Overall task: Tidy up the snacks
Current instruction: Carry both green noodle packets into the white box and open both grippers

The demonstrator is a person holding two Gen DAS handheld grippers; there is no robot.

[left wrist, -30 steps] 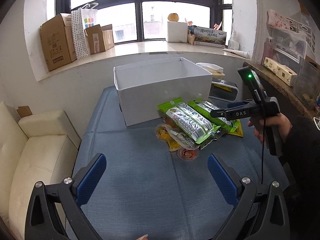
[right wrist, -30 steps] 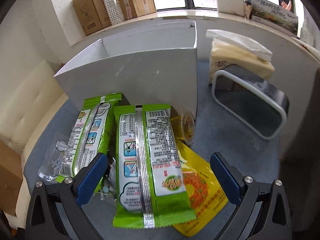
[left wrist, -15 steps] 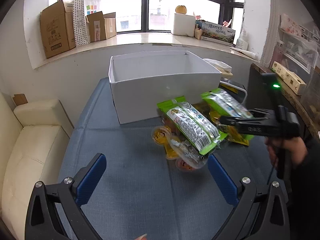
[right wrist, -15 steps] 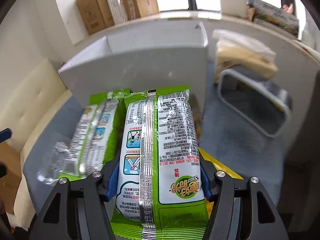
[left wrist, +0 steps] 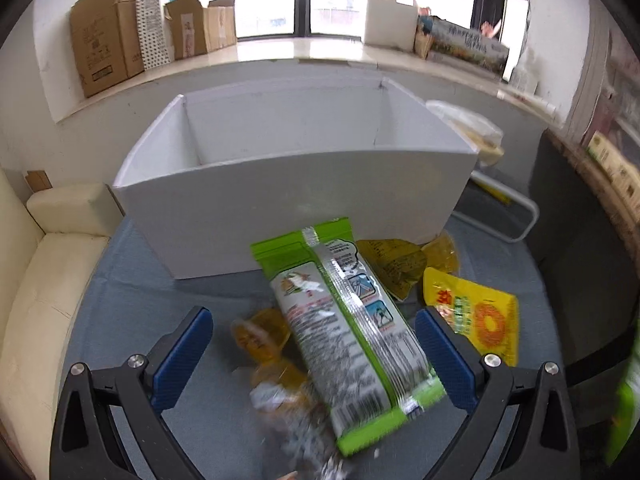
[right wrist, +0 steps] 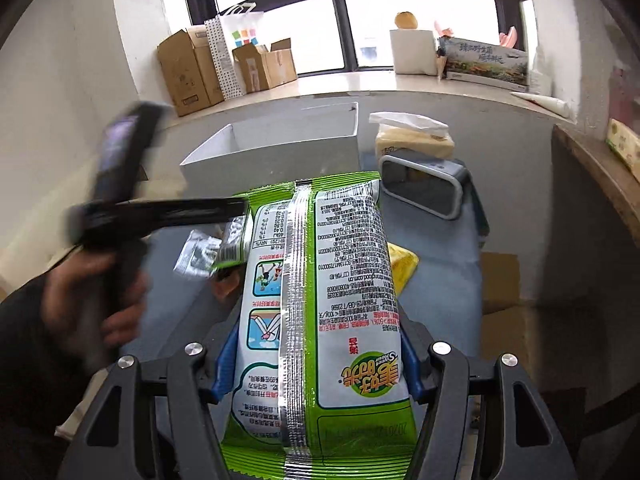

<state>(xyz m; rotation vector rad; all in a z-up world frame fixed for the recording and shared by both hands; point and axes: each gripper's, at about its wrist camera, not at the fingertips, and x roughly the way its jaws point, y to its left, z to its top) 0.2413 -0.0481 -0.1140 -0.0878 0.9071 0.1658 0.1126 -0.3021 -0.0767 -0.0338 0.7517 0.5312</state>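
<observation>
My right gripper [right wrist: 318,364] is shut on a green snack bag [right wrist: 320,300] and holds it lifted above the table. My left gripper [left wrist: 314,344] is open around a second green snack bag [left wrist: 348,340] lying on the blue table [left wrist: 132,312]; in the right wrist view it [right wrist: 168,216] shows blurred at the left. The white box [left wrist: 288,184] stands open behind the snacks. A yellow packet [left wrist: 476,320], orange jelly cups [left wrist: 260,336] and a crinkled clear wrapper [left wrist: 312,440] lie around the bag.
A white-framed stand [right wrist: 424,192] and a tissue pack [right wrist: 412,136] sit right of the box. A cream sofa [left wrist: 36,280] borders the table's left. Cardboard boxes [left wrist: 108,36] line the window sill.
My right gripper closed on one green bag and lifted it up and back. My left gripper moved forward and down until its fingers straddle the other green bag.
</observation>
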